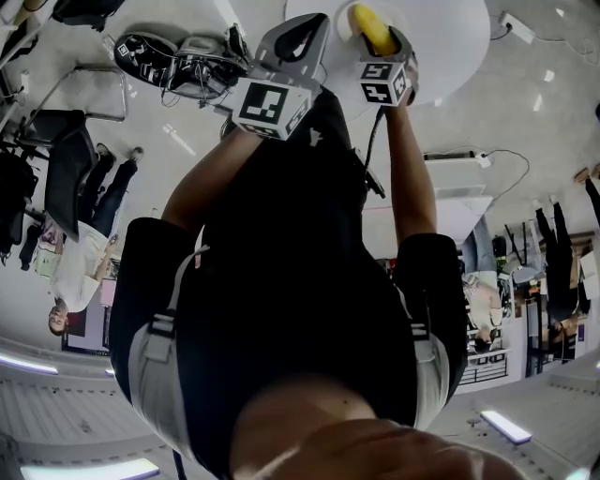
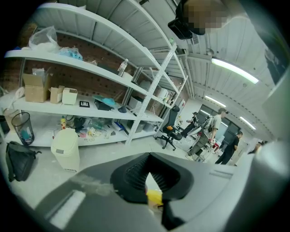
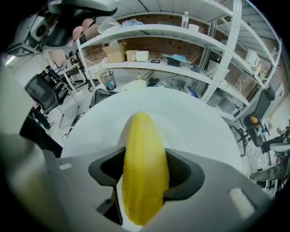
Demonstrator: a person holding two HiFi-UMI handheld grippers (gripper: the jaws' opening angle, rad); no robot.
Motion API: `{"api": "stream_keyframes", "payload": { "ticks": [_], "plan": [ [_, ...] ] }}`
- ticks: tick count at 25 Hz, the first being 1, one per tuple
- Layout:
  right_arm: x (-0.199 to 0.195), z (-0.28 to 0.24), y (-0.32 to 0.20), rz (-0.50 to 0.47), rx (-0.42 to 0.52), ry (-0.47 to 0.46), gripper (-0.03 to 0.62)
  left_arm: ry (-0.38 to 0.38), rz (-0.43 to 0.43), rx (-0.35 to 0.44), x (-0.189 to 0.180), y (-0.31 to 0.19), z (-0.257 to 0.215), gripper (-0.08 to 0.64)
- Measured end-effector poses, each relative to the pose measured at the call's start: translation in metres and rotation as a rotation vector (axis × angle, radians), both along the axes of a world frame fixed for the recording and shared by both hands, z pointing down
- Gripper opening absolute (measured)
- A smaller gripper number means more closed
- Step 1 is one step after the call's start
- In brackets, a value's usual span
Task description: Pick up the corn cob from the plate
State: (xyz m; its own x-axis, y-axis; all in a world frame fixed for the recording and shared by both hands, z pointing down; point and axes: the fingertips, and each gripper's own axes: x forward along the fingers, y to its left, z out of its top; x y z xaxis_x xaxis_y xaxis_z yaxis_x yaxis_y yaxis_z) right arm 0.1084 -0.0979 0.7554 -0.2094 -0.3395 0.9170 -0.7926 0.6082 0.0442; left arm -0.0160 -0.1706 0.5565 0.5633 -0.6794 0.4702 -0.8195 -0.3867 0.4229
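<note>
A yellow corn cob (image 3: 144, 163) stands lengthwise between the jaws of my right gripper (image 3: 144, 174), and both pads lie against its sides. It hangs over a large white round surface (image 3: 195, 122). In the head view the corn cob (image 1: 373, 28) pokes out past the right gripper (image 1: 377, 42) at the top, above the white round surface (image 1: 441, 37). My left gripper (image 1: 317, 23) is just to its left, jaws together with nothing in them. In the left gripper view the left gripper (image 2: 149, 164) shows only a thin wedge between its pads, with a bit of the corn cob (image 2: 154, 195) below.
White shelving (image 2: 90, 68) with boxes and clutter runs along a brick wall, and a pale bin (image 2: 65, 149) and a black bag (image 2: 18, 158) stand on the floor. Office chairs (image 1: 75, 159) and several standing people (image 2: 222, 136) are farther off.
</note>
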Motion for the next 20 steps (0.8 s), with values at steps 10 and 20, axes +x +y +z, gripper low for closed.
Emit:
{"api": "stream_keyframes", "payload": {
  "ticks": [10,20],
  "plan": [
    [0.0,-0.001,0.003,0.024,-0.004,-0.022,0.262,0.001,0.004,0.003,0.003,0.004,0.0,0.006],
    [-0.001,-0.007,0.006,0.03,0.015,-0.036,0.262,0.0,0.006,0.015,0.005,0.011,-0.004,0.006]
  ]
}}
